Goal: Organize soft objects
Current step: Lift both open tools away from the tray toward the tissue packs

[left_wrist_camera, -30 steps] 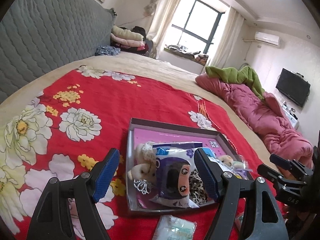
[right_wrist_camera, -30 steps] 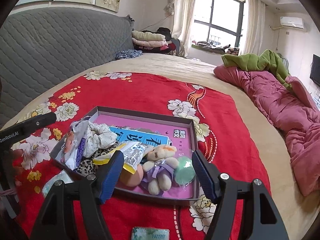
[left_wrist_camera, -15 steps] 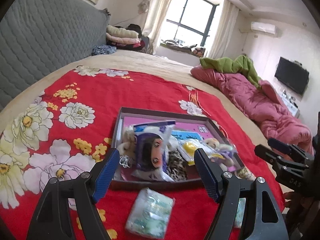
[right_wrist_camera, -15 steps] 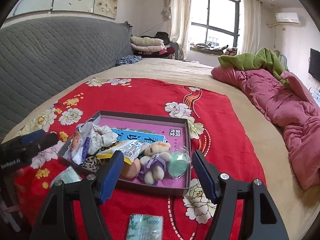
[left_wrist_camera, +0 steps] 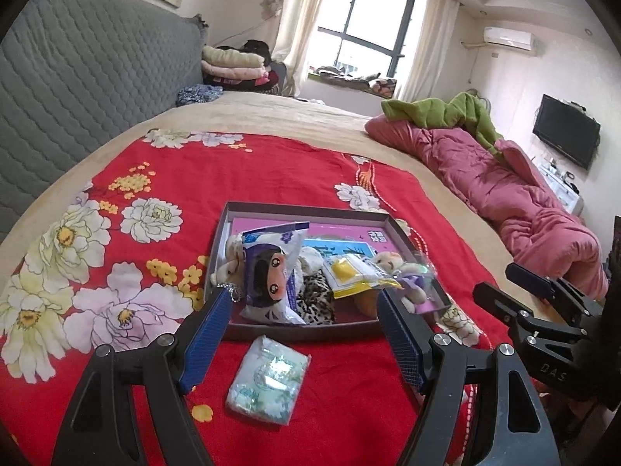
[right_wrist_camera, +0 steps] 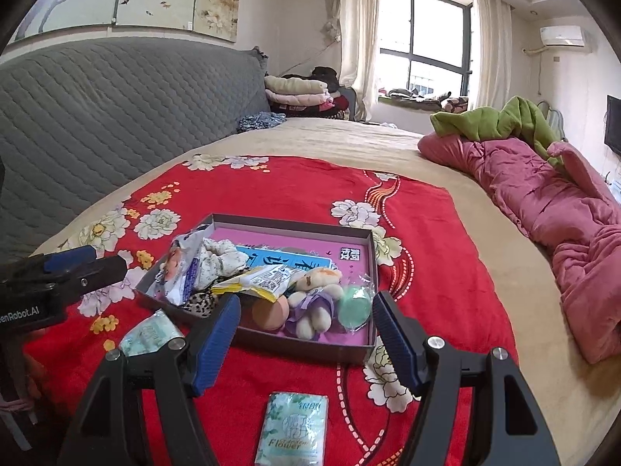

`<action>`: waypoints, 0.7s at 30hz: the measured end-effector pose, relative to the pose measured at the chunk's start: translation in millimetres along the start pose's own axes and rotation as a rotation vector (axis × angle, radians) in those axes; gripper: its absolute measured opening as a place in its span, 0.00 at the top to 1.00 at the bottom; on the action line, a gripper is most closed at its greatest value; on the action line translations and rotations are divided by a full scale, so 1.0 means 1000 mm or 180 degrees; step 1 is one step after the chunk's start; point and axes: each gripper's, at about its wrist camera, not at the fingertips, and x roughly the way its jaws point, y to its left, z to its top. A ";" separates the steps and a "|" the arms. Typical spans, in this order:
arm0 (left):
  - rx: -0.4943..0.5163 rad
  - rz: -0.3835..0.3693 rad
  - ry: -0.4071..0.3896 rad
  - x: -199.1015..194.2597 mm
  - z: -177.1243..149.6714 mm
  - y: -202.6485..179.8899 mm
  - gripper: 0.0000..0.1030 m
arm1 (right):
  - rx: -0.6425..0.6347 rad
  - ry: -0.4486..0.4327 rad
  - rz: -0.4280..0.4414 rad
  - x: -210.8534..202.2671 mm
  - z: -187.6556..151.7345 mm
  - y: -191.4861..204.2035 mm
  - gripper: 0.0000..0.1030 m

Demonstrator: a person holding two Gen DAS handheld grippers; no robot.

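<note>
A shallow dark box (left_wrist_camera: 302, 209) (right_wrist_camera: 295, 343) with a pink floor lies on the red floral blanket (left_wrist_camera: 252, 178). It holds a cartoon-face packet (left_wrist_camera: 271, 272), a small plush bear (right_wrist_camera: 310, 299), a yellow packet (left_wrist_camera: 349, 275), a green round pad (right_wrist_camera: 354, 305) and leopard-print cloth (left_wrist_camera: 314, 299). One tissue pack (left_wrist_camera: 269, 380) lies in front of the box, below my open, empty left gripper (left_wrist_camera: 300, 343). Another tissue pack (right_wrist_camera: 293, 429) lies below my open, empty right gripper (right_wrist_camera: 306, 343). Each gripper shows in the other's view, left (right_wrist_camera: 58, 275) and right (left_wrist_camera: 543, 310).
A pink quilt (left_wrist_camera: 504, 194) with a green blanket (left_wrist_camera: 438, 112) lies along the bed's right side. A grey quilted headboard (left_wrist_camera: 77, 89) stands at the left. Folded blankets (left_wrist_camera: 233, 66) are stacked at the far end. A TV (left_wrist_camera: 564, 130) hangs on the right wall.
Both grippers have drawn back from the box and risen a little. The tissue packs have come fully into view in front of the box. Both stay open.
</note>
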 end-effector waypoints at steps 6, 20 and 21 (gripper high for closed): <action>0.0017 0.0044 0.0044 -0.011 -0.004 -0.004 0.24 | -0.0023 -0.0040 0.0030 -0.012 -0.002 0.000 0.32; 0.0153 0.0129 0.0159 -0.030 -0.019 -0.013 0.24 | -0.0011 -0.0105 0.0077 -0.037 -0.008 -0.006 0.32; 0.0163 0.0133 0.0180 -0.030 -0.021 -0.014 0.24 | -0.0010 -0.0100 0.0080 -0.038 -0.009 -0.006 0.32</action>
